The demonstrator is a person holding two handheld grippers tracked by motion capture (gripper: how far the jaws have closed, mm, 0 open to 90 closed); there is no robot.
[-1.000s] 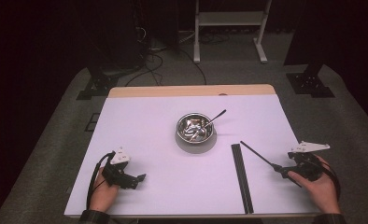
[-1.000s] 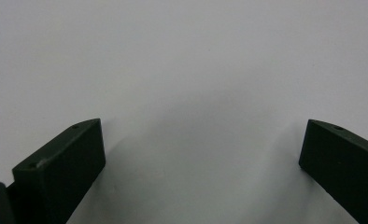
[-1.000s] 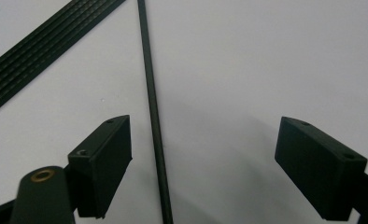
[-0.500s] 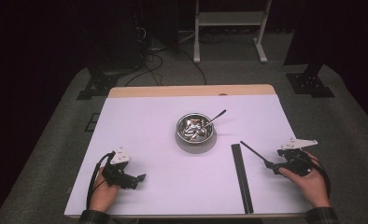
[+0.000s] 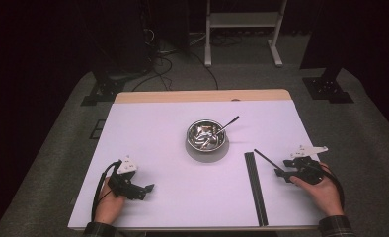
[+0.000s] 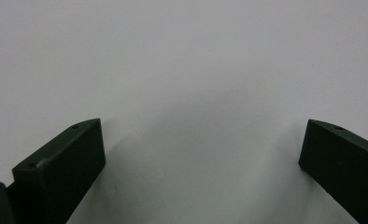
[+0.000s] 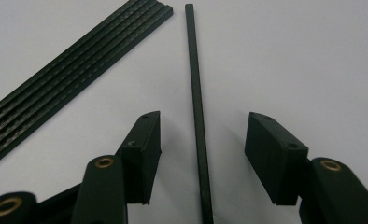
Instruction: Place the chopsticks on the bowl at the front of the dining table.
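A thin black rod (image 7: 197, 107) lies on the white table (image 5: 153, 133), running between the jaws of my right gripper (image 7: 201, 135). Those jaws have just been closing, but a gap remains on each side of the rod, so the pads do not touch it. In the high view the right gripper (image 5: 280, 174) sits at the rod's (image 5: 266, 160) near end, at the table's right edge. My left gripper (image 5: 145, 190) rests at the near left, and its jaws stand wide open (image 6: 203, 144) over bare tabletop.
A flat bundle of black strips (image 5: 255, 187) lies lengthwise just left of the rod, also seen in the right gripper view (image 7: 74, 60). A metal bowl (image 5: 207, 136) with small metal pieces and a spoon handle (image 5: 228, 123) stands mid-table.
My right hand has slid left along the rod, and its jaws have narrowed around it. The left hand has not moved.
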